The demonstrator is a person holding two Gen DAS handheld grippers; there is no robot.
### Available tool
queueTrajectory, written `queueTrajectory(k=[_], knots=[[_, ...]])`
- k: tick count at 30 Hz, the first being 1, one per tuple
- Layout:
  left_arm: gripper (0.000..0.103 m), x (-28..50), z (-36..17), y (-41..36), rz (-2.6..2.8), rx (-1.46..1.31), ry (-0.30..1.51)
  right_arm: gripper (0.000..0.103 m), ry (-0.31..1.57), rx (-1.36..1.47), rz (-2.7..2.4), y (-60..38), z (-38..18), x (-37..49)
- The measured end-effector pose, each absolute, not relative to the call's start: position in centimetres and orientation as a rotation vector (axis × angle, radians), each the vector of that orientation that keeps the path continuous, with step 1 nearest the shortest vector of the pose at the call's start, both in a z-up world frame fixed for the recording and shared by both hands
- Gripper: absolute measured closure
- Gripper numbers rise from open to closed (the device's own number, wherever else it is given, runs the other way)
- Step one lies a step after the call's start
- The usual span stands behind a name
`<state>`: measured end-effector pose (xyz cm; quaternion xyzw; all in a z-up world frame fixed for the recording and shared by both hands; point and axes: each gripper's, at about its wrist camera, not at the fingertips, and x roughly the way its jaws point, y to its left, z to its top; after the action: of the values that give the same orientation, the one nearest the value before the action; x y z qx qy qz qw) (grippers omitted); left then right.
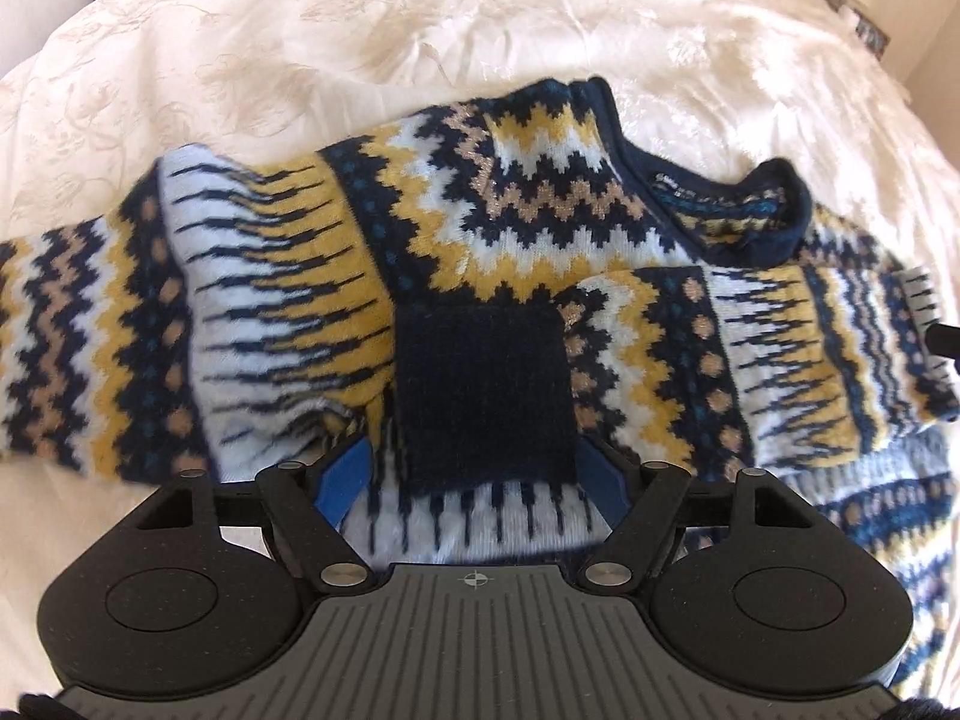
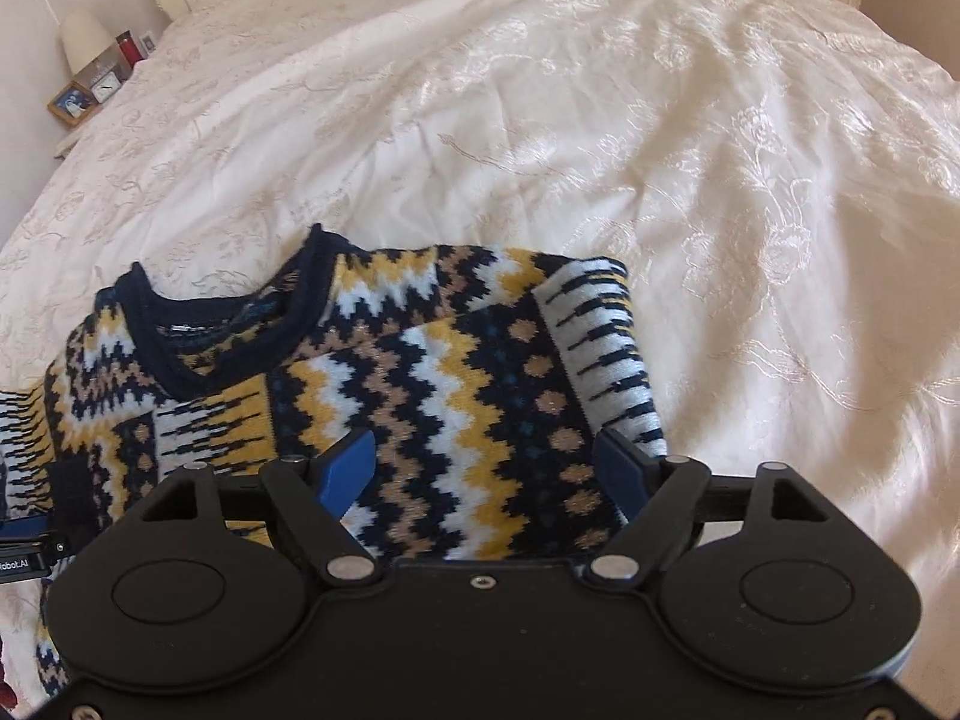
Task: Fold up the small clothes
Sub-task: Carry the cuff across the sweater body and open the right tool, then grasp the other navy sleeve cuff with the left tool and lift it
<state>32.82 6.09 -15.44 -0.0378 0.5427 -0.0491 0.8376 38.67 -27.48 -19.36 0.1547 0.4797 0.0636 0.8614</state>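
Both claws are hovering spread wide: my left claw (image 1: pixel 474 474) straddling the dark cuff (image 1: pixel 483 384), my right claw (image 2: pixel 489 468) over the patterned sweater (image 2: pixel 420 372) lying on the cream bedspread (image 2: pixel 600 120).

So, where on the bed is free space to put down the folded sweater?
The white bedspread is bare beyond the sweater collar and to its right. Near both grippers, left and right, the sweater covers everything.
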Motion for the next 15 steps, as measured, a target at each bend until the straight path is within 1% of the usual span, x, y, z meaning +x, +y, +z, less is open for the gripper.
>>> queueTrajectory(k=[1,3,6,15], knots=[[0.029,32.1,-15.1,6.8,-0.096,-0.093,1.135,0.008,0.993,0.326,0.153,-27.1,-18.8,38.2],[0.029,30.1,-13.9,8.8,-0.06,-0.12,1.106,0.005,0.976,0.323,0.193,-26.0,-17.8,37.3],[0.029,28.0,-12.8,12.7,0.013,-0.172,1.08,0.004,0.97,0.303,0.246,-24.0,-16.6,35.7],[0.029,24.9,-10.3,26.3,0.314,-0.303,0.996,0.003,0.987,0.282,0.375,-17.9,-14.8,31.9]])
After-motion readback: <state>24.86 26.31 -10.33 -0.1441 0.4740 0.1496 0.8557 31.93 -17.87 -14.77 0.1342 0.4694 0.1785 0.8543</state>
